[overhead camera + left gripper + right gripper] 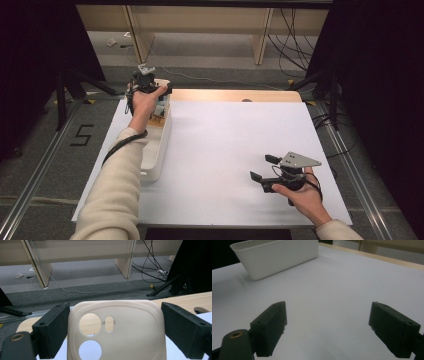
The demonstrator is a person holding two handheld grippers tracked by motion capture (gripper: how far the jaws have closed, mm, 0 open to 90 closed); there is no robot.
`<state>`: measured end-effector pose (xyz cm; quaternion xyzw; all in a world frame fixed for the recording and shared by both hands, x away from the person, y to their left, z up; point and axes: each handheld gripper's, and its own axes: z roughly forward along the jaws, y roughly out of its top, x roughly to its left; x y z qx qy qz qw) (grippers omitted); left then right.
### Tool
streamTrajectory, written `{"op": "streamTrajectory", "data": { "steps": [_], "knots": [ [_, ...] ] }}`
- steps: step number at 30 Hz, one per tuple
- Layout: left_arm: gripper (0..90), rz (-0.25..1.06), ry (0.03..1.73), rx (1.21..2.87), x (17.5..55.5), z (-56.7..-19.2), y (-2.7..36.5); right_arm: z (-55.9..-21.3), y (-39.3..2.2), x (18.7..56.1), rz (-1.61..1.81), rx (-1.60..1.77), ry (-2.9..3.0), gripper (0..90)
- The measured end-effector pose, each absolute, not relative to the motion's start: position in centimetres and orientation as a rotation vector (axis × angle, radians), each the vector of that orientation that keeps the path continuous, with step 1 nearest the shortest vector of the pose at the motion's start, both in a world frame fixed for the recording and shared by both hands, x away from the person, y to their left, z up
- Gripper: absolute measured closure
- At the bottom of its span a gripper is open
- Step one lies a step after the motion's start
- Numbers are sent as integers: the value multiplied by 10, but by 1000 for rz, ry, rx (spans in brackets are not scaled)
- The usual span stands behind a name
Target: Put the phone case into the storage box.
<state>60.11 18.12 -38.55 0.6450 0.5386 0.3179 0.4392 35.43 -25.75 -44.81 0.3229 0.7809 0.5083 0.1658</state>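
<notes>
A cream phone case (130, 327) with round camera cut-outs stands upright between the jaws of my left gripper (115, 315), and both jaws touch its side edges. In the high view the left gripper (150, 82) is held over the far end of a white bin (157, 160), the case (163, 81) just showing beside the hand. My right gripper (262, 167) hovers open over the white sheet at the front right. Its jaws (328, 315) stand wide apart with nothing between them.
The long white bin (277, 257) lies along the left edge of the white sheet (225, 140), with small items (159, 112) in its far part. A wooden table strip (235, 95) shows behind the sheet. Cables and shelf legs stand on the floor beyond.
</notes>
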Motion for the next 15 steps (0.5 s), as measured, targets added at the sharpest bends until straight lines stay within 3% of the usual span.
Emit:
{"op": "streamTrajectory", "data": {
  "steps": [15],
  "knots": [
    [111,790,1345,1602,605,-387,184,-448,-257,354,1449,918,2225,158]
  ]
}}
